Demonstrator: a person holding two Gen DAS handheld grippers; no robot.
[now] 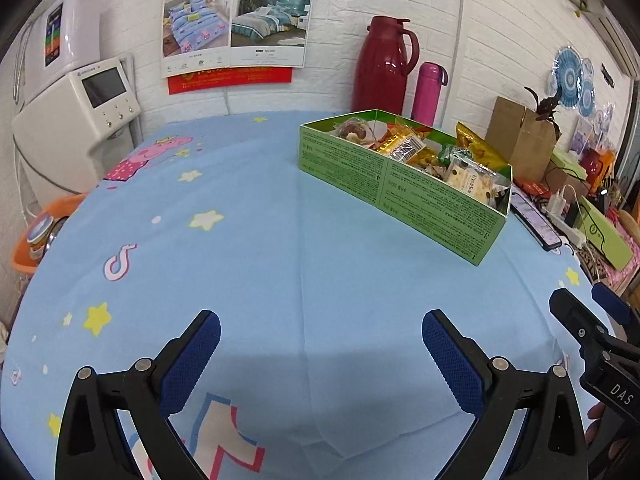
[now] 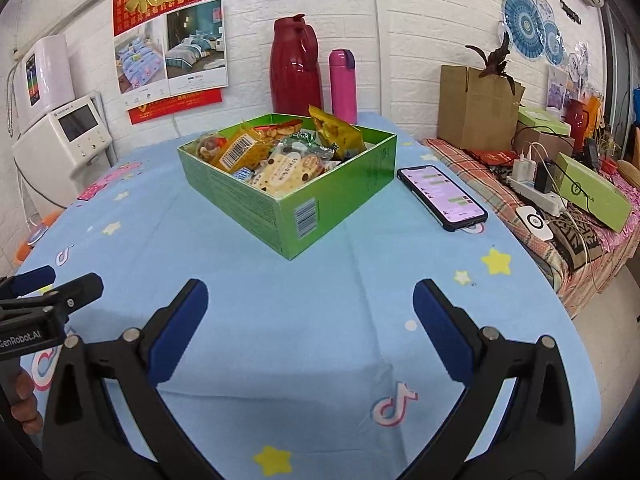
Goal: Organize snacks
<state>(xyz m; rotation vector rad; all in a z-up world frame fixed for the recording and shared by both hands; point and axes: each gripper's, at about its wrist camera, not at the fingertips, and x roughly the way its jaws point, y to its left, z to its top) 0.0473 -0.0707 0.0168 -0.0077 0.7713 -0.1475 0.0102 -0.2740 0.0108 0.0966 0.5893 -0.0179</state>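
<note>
Right wrist view: my right gripper (image 2: pixel 310 320) and left gripper (image 1: pixel 320 354) hang spread, empty — snacks (image 2: pixel 276 152) already fill the green box (image 2: pixel 304 208); nothing loose left to reach for, I judge.

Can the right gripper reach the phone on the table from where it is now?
Probably yes. The right gripper is open and holds nothing, and the phone lies flat ahead of it, to the right of the green snack box. Only bare tablecloth lies between them.
</note>
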